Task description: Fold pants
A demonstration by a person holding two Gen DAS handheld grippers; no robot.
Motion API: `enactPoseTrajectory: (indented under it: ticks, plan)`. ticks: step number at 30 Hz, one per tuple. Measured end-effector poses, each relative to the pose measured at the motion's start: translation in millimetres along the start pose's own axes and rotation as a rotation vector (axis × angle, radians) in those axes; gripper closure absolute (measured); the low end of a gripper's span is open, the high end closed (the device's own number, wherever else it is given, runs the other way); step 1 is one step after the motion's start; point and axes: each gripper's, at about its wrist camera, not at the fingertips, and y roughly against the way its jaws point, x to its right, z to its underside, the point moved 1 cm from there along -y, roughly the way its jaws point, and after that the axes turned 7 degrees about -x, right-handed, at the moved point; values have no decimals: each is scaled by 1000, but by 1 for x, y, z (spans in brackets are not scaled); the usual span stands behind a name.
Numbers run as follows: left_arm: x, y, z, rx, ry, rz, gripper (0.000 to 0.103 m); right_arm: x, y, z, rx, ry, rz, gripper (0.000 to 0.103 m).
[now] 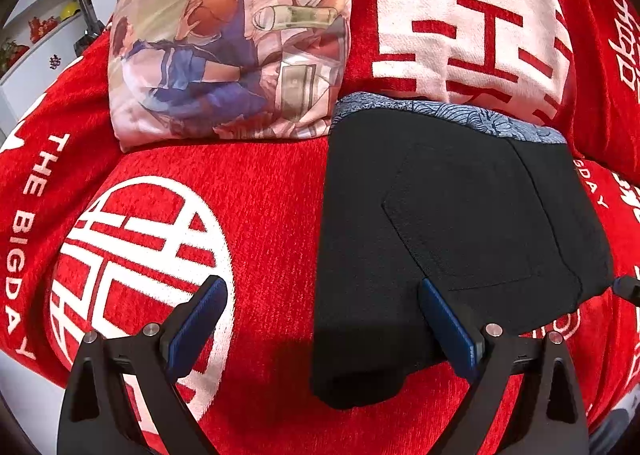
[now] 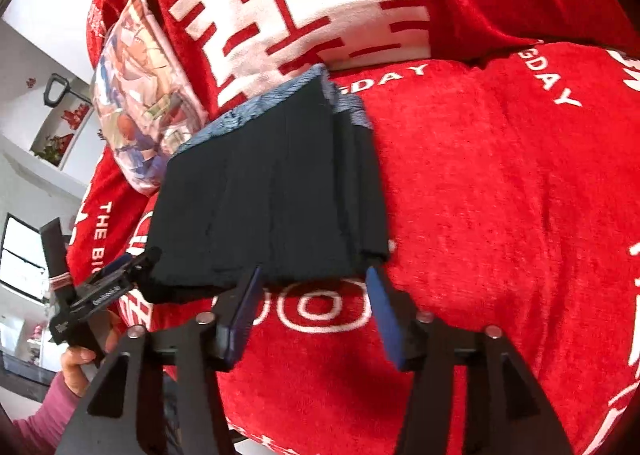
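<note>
While sitting folded on the red sofa cover (image 1: pixel 272 191):
Black pants bundle (image 1: pixel 440 239): lying just ahead, nearer the right tongs (image 2: pixel 314 295).
Left tongs (image 1: pixel 322 319): gaping wide, empty.
Right tongs: standing open, gripping nothing.

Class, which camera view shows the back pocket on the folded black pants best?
The left wrist view: the back pocket faces the camera, its stitched outline complete. In the right wrist view the pants show mainly stacked folded layers; no pocket outline is discernible.
</note>
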Motion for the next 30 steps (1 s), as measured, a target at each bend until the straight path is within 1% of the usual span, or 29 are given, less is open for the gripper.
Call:
enactPoseTrajectory:
  ticks: [3, 6, 9, 10, 12, 13, 16, 19, 20, 24, 26, 27, 28, 30]
  plan:
    - [-5, 2, -3, -20, -1, 51, 6, 11, 1, 2, -6, -44, -20, 36]
    - [-7, 3, -5, -43, -8, 98, 6, 24, 1, 4, -12, -90, -50, 33]
    - [-7, 6, -9, -48, -32, 137, 6, 33, 0, 7, -15, -111, -78, 31]
    - [-7, 6, -11, -53, -41, 156, 6, 36, -1, 7, -19, -115, -98, 31]
    - [-9, 8, -18, -65, -51, 227, 6, 42, -3, 6, -26, -121, -141, 31]
    - [-10, 9, -22, -63, -52, 264, 6, 46, -4, 4, -32, -128, -176, 31]
    - [-11, 8, -33, -62, -58, 344, 6, 55, -6, -4, -30, -132, -268, 29]
    - [-9, -6, -46, -119, -60, 423, 6, 63, -12, -22, -46, -134, -333, 27]
    - [-8, -12, -49, -144, -64, 440, 6, 65, -15, -28, -53, -133, -341, 27]
    - [-5, -39, -58, -218, -89, 465, 6, 71, -30, -55, -98, -102, -397, 27]
    - [-4, -52, -60, -260, -91, 503, 6, 74, -44, -66, -147, -91, -424, 27]
    - [-3, -58, -61, -277, -91, 520, 6, 75, -48, -69, -159, -88, -423, 27]
    - [-1, -62, -62, -287, -95, 540, 6, 75, -55, -73, -177, -79, -428, 27]
    - [2, -66, -64, -290, -108, 572, 6, 74, -65, -78, -201, -65, -467, 27]
